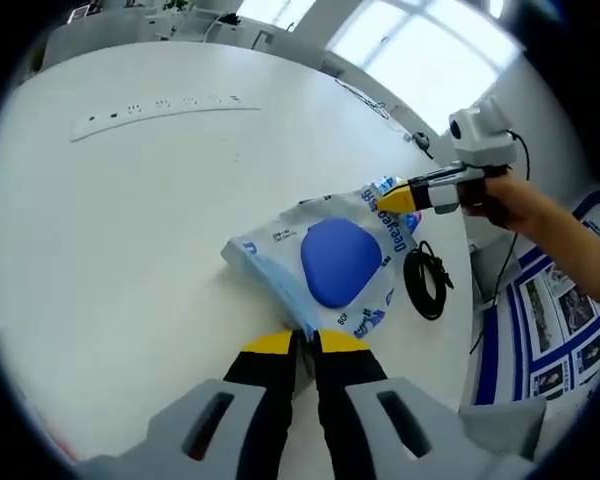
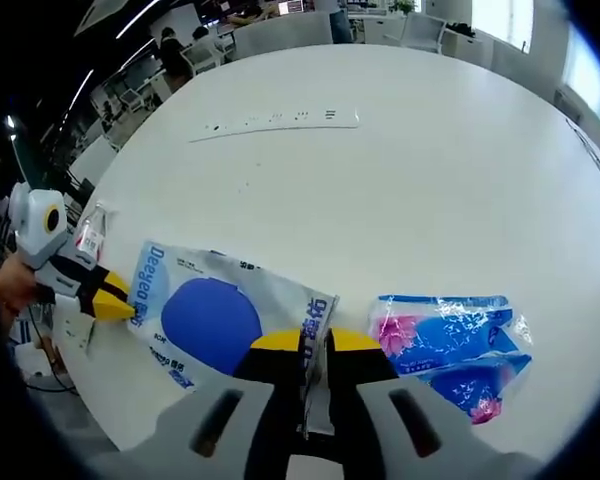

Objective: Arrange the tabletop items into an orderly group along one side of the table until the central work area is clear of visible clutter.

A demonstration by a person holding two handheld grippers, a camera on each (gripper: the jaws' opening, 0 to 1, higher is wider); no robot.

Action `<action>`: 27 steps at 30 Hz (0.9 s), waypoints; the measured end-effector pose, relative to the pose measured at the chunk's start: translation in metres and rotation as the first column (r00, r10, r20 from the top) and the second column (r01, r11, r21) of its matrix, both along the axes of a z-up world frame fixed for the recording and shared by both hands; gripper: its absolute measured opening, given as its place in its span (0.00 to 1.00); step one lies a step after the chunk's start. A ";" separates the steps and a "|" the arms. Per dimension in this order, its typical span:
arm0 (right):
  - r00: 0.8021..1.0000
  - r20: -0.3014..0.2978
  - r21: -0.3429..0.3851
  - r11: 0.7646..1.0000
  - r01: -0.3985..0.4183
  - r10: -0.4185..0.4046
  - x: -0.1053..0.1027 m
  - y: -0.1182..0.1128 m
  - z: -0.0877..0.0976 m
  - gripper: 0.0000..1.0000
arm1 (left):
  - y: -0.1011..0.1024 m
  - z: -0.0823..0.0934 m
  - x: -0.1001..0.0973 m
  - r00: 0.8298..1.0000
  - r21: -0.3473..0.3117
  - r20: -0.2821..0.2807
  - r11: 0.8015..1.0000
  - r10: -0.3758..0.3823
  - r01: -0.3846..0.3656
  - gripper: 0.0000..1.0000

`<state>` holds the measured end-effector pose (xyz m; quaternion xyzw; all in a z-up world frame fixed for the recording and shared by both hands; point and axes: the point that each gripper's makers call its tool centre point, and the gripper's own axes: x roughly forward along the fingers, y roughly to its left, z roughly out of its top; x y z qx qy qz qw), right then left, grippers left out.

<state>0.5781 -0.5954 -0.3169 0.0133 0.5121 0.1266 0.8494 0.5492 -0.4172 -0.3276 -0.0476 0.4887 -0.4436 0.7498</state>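
The left gripper (image 1: 305, 342) and the right gripper (image 2: 305, 340) each pinch an edge of the clear plastic bag with a blue round patch (image 1: 330, 258), jaws nearly closed.

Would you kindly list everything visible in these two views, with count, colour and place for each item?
Plastic bag: one, clear with a blue oval and blue print, on the table, pinched at opposite ends by both grippers.
Tissue pack: one, blue and pink, beside the bag.
Cable: one, black, coiled near the table edge.
Power strip: one, white, far side of the table.
Table: one, white, round.
Chairs: several, grey, beyond the table.
Left gripper: black with yellow tips, shut on the bag's edge.
Right gripper: same colours, shut on the other end.
Hand: one, holding the right gripper.
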 end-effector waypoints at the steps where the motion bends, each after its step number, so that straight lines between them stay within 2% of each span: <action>1: 1.000 0.004 -0.004 1.000 -0.003 0.003 0.000 0.000 0.001 0.09 | 0.000 0.000 0.000 1.000 -0.003 -0.001 1.000 0.003 -0.003 0.06; 16: 0.999 0.041 -0.039 0.999 -0.008 0.010 0.000 -0.002 0.008 0.19 | 0.002 0.005 0.000 1.000 -0.006 0.017 1.000 0.000 0.000 0.25; 21: 0.998 0.063 -0.048 0.999 -0.009 0.012 0.000 -0.003 0.013 0.23 | 0.002 0.008 -0.001 1.000 -0.006 0.031 1.000 -0.003 0.003 0.34; 27: 0.996 0.091 -0.062 0.998 -0.016 0.021 0.001 -0.004 0.021 0.28 | 0.004 0.014 -0.001 0.999 -0.007 0.048 1.000 -0.004 0.004 0.40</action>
